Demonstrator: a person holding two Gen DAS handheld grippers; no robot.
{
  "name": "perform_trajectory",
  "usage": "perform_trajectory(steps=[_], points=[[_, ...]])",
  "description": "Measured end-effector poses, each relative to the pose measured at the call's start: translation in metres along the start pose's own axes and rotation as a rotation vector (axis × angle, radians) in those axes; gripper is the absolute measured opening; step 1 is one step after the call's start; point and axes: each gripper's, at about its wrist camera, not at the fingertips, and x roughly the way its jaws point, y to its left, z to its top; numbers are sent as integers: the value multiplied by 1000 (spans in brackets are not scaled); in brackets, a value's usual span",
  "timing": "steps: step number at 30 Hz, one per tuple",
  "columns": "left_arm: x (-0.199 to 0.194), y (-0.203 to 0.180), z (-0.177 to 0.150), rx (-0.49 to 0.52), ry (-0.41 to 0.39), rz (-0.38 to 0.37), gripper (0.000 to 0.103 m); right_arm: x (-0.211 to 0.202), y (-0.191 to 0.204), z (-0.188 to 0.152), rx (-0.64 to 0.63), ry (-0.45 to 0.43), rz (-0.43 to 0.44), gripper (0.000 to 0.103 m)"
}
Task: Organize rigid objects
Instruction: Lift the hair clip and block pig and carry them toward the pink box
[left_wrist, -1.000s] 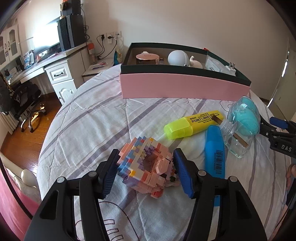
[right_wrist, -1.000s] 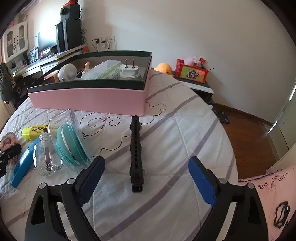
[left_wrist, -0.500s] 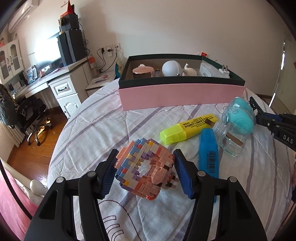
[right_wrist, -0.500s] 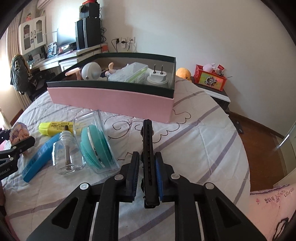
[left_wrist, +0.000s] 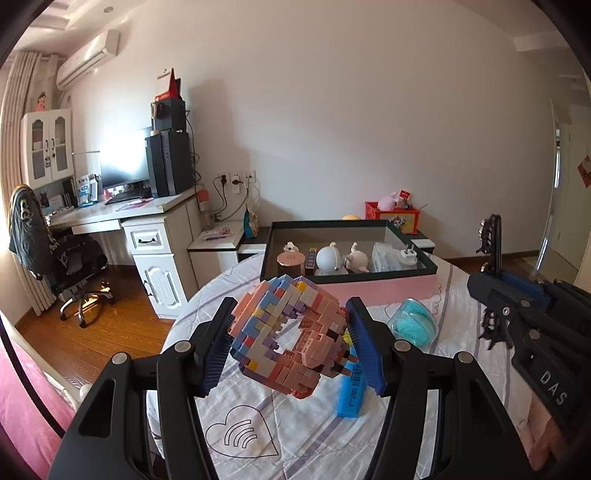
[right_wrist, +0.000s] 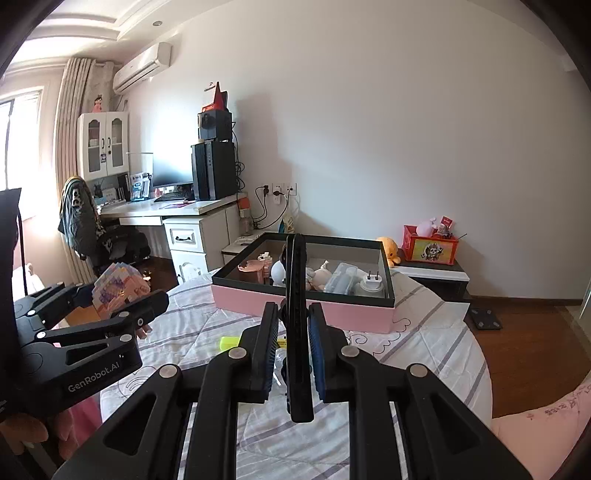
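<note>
The pastel pink-and-blue brick-built ring (left_wrist: 291, 334), clamped across its outer flanks in my left gripper (left_wrist: 290, 345) aloft short of the pink-walled, dark-rimmed box (left_wrist: 369, 290), looks light, stiff, liable to shed bricks, while my right gripper (right_wrist: 293, 349) pinches a black toothed hair comb (right_wrist: 296, 325) mid-spine.

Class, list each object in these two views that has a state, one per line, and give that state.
left gripper: shut on the brick model, held above the bed.
brick model: lifted, tilted.
right gripper: shut on the black comb.
black comb: lifted, upright.
pink box: open, partly filled.
blue marker: lying on the bed.
yellow highlighter: lying on the bed.
</note>
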Motion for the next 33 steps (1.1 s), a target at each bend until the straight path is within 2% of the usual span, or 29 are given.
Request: perform_trajectory(steps=[8,15,24,33], points=[[-34,2,9,-19,-56,4,61,-23,22,12,-28,-30,-4,17],[-41,5,10,-22,-67,1,61,-31,29,15,-43,-39,4,17],[-27,4,15,-25,-67,25,61,-14,25,16,-48,-24,19,17],[25,-6,29,0,-38,24,61,26,12,27,-44,-7,18,17]])
